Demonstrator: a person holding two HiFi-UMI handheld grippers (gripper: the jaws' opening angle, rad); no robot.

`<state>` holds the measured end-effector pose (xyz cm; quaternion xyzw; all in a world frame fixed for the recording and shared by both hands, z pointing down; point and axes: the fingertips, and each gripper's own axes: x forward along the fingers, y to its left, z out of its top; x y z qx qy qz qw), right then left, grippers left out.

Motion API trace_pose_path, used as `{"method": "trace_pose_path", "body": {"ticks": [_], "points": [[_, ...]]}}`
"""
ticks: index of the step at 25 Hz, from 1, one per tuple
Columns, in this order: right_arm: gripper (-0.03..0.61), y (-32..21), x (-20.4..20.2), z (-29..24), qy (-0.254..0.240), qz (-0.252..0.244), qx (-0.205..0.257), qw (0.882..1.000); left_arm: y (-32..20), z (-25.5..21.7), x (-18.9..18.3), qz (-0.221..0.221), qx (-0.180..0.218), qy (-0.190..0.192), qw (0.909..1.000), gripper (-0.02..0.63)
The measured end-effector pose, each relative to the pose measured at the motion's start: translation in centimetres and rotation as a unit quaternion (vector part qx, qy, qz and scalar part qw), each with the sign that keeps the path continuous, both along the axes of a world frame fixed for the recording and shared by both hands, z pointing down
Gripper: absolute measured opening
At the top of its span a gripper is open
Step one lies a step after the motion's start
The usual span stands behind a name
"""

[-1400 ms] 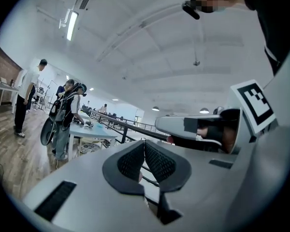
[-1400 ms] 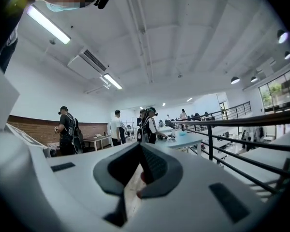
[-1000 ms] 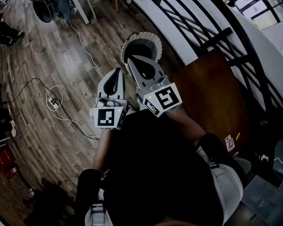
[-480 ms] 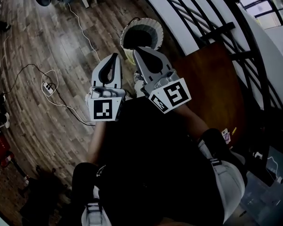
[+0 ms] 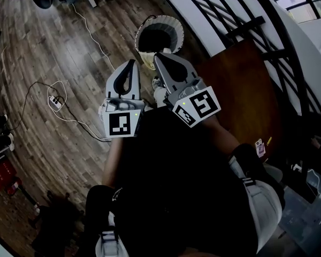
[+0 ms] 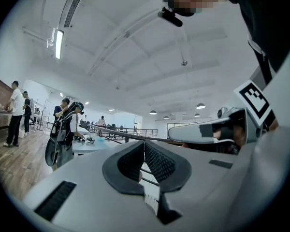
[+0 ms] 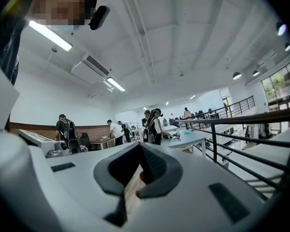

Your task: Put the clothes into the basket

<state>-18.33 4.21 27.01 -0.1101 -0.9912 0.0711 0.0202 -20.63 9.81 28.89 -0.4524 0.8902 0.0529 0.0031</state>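
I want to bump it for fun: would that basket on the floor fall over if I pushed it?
It would probably slide, not tip: the basket stands upright and wide-mouthed on a smooth-looking wooden floor. It looks woven and seems empty inside, so it is likely light and a bit bendy.

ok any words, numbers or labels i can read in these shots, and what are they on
No readable words or numbers anywhere.
Left hand-held gripper: black-and-white square marker, a pattern, no letters.
Right hand-held gripper: second square marker, likewise no letters.
Small card by the wooden board: too small to read.
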Motion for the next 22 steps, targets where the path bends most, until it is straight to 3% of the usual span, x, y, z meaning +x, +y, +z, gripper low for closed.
{"method": "trace_pose_path", "body": {"ticks": [22], "points": [[0.008,-0.70,0.39,-0.02,-0.007,0.015,0.006,1.000,0.27,0.93,0.72,0.003,-0.001,0.014,0.9999,0.014]]}}
